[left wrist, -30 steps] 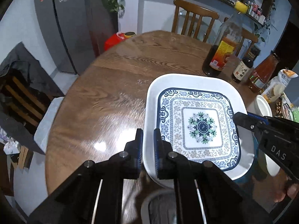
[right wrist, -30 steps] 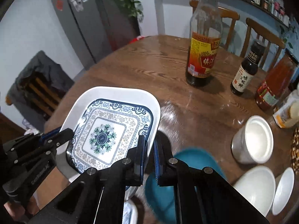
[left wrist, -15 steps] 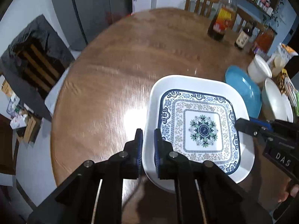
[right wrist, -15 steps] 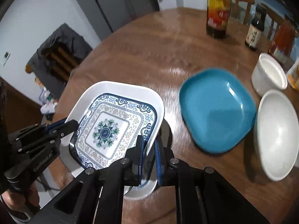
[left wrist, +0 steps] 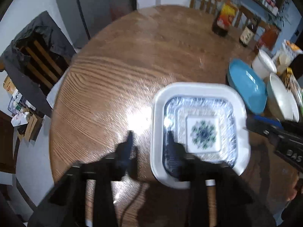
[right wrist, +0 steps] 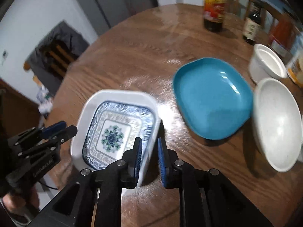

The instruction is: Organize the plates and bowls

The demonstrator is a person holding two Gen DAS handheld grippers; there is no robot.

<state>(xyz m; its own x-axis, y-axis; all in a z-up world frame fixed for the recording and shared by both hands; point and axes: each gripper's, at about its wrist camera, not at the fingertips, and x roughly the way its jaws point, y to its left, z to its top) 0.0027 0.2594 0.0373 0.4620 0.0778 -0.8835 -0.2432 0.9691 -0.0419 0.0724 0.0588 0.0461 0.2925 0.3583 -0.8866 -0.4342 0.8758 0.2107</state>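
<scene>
The patterned plate [left wrist: 200, 102] lay on the table [left wrist: 117, 71] at lower centre of both views; the left gripper [left wrist: 149, 143] had just been opening, its jaws wide astride the plate's left rim; the right gripper [right wrist: 149, 151] had been parting slightly around the right rim, pads apparently clear; the blue plate [right wrist: 212, 98] sat right of it.

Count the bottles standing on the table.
3, all at the far edge: a large dark bottle with a yellow-red label, a small dark bottle right of it, then a reddish bottle. More may be hidden beyond.
</scene>
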